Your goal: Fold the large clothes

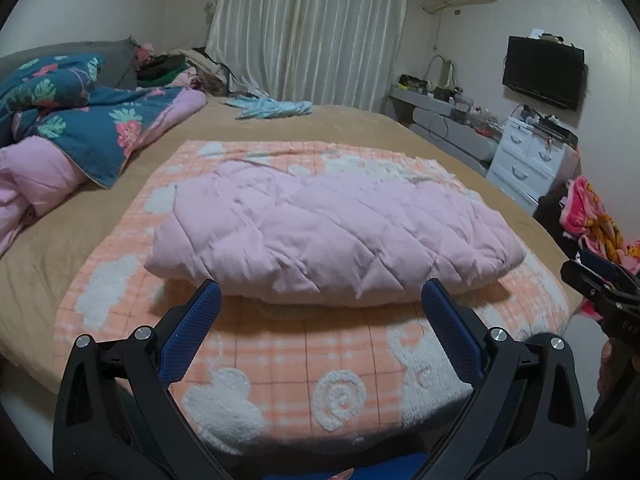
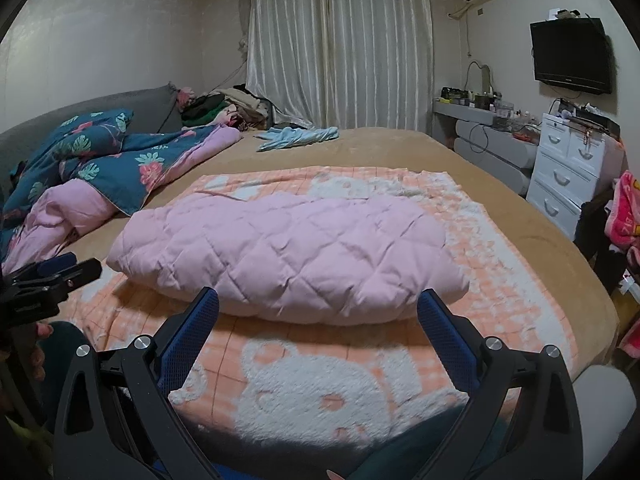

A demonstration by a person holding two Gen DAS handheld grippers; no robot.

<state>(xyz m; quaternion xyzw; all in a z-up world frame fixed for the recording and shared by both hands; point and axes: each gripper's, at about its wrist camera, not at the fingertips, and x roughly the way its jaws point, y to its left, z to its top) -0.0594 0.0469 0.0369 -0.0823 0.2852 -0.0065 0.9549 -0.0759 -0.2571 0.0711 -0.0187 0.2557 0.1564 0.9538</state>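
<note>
A pink quilted garment [image 1: 328, 232] [image 2: 288, 256] lies folded into a thick bundle on an orange-and-white checked blanket [image 1: 280, 364] [image 2: 320, 384] spread over the bed. My left gripper [image 1: 320, 300] hovers open just short of the bundle's near edge, its blue pads wide apart and holding nothing. My right gripper [image 2: 318, 300] is open too, at the same near edge, a little further right. Each gripper shows at the other view's side edge: the right gripper [image 1: 600, 280] and the left gripper [image 2: 52, 276].
A tan bedcover [image 1: 352, 124] spreads around the blanket. A blue floral duvet with pink lining [image 1: 80, 128] is heaped at the left. A light blue garment [image 2: 296, 136] lies at the far side. White drawers [image 2: 568, 172] and a wall TV [image 2: 570, 56] stand to the right.
</note>
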